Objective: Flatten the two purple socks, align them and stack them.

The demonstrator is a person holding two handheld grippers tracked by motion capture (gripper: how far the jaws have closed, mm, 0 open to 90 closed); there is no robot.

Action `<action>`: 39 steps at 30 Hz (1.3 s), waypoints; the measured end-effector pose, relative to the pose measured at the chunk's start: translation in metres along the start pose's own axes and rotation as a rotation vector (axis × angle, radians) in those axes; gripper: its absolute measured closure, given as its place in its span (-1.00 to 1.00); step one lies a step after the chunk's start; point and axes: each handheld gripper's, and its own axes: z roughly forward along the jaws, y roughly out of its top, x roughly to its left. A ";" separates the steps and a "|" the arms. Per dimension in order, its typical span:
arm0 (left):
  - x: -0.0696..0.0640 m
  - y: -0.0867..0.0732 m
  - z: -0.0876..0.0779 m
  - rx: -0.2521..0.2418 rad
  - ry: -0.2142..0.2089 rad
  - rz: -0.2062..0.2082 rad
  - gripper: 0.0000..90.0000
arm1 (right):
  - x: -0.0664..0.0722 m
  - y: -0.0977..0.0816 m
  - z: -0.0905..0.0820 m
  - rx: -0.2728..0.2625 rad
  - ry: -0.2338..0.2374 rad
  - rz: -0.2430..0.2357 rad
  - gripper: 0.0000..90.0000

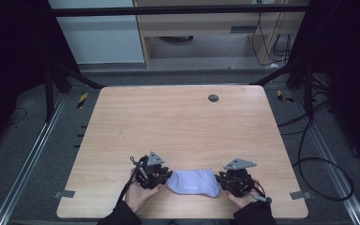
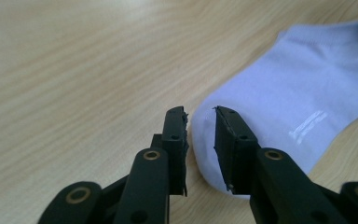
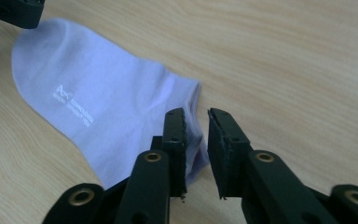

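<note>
A pale lilac ankle sock (image 1: 193,182) lies flat near the front edge of the wooden table (image 1: 178,122), between the two hand-held grippers. My left gripper (image 1: 168,177) is at the sock's left end. In the left gripper view its jaws (image 2: 200,112) stand a little apart over the sock's rounded end (image 2: 298,93), and the pads are not pressing on it. My right gripper (image 1: 219,179) is at the sock's right end. There its jaws (image 3: 196,113) are also slightly apart, astride the edge of the sock (image 3: 102,112) with white print on it.
A dark round hole (image 1: 213,98) sits near the table's far edge. Grey tape tabs (image 1: 64,193) mark the front corners. Black frame legs and cables (image 1: 318,159) lie on the floor to the right. The other gripper's tip (image 3: 14,11) shows at the sock's far end.
</note>
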 end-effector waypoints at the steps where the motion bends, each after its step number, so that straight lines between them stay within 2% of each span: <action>1: -0.002 0.002 -0.001 -0.013 -0.003 0.005 0.60 | 0.000 0.001 0.000 -0.023 0.002 -0.008 0.63; 4: -0.010 0.005 0.003 -0.022 -0.008 0.028 0.66 | 0.002 0.002 0.001 -0.073 0.031 -0.028 0.71; 6: -0.017 0.004 0.010 -0.007 -0.015 0.044 0.73 | 0.004 0.003 0.006 -0.079 0.062 -0.035 0.80; 10: -0.025 0.000 0.025 0.030 -0.029 0.068 0.78 | 0.005 0.001 0.019 -0.029 0.085 -0.048 0.93; 14: -0.027 -0.006 0.033 0.049 -0.034 0.073 0.80 | 0.002 -0.004 0.025 0.011 0.072 -0.053 0.98; 17: -0.027 -0.007 0.033 0.042 -0.036 0.070 0.80 | -0.001 -0.008 0.026 0.026 0.071 -0.040 1.00; 22: -0.024 -0.005 0.027 0.017 -0.033 0.064 0.73 | -0.001 -0.008 0.024 0.017 0.082 -0.037 0.94; 26: -0.013 0.000 0.013 -0.040 -0.010 0.043 0.56 | -0.008 -0.004 0.015 -0.054 0.066 -0.034 0.78; 31: 0.008 0.000 -0.001 -0.086 0.038 0.009 0.26 | -0.029 -0.004 0.006 -0.149 -0.015 0.018 0.40; 35: 0.027 -0.005 -0.010 -0.109 0.068 -0.018 0.06 | -0.050 -0.009 0.004 -0.179 -0.085 0.064 0.06; 39: 0.049 -0.012 -0.019 -0.124 0.114 -0.047 -0.07 | -0.066 -0.014 0.001 -0.181 -0.133 0.117 -0.16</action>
